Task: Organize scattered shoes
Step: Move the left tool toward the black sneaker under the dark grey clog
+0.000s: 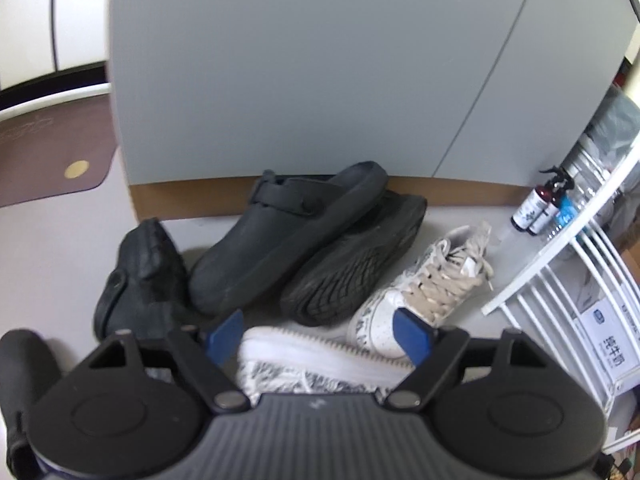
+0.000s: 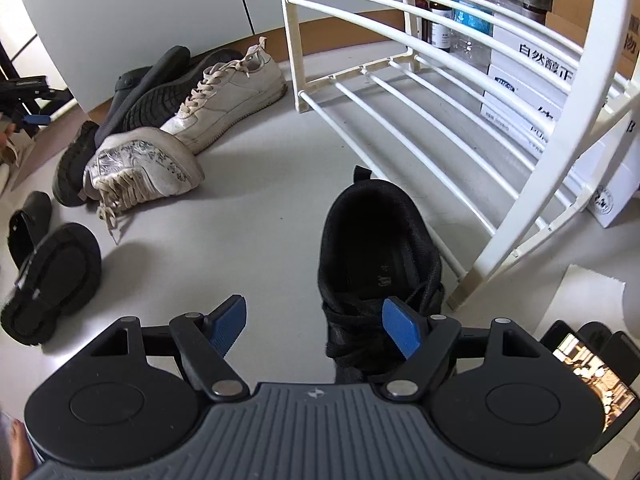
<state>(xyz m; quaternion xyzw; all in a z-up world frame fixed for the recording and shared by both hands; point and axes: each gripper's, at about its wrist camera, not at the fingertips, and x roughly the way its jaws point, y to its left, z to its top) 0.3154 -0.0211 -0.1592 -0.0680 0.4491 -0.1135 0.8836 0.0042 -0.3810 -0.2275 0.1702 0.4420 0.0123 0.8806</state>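
Nothing is sitting on the white shoe rack (image 2: 420, 92) yet, so by my reading the sorting is barely beginning. The right claw (image 2: 316, 330) is hovering with its jaws spread wide and gripping nothing; the black lace-up shoe (image 2: 376, 252) is standing upright on the floor (image 2: 248, 216) just beside the rack's lower rails, with the right blue pad over its laces, though contact cannot be told. The left claw (image 1: 318, 334) is likewise gaping wide and empty, hanging over the pile against the grey cabinet (image 1: 300, 80). There a white sneaker (image 1: 320, 354) is lying on its side between and below the pads, its partner (image 1: 432, 280) is resting upright next to it, and two dark clogs (image 1: 288, 236) are leaning on each other, one showing its sole. Further black shoes (image 2: 48, 272) are lying apart at the left. All of these are still waiting to be paired and racked, so nearly the whole job is remaining.
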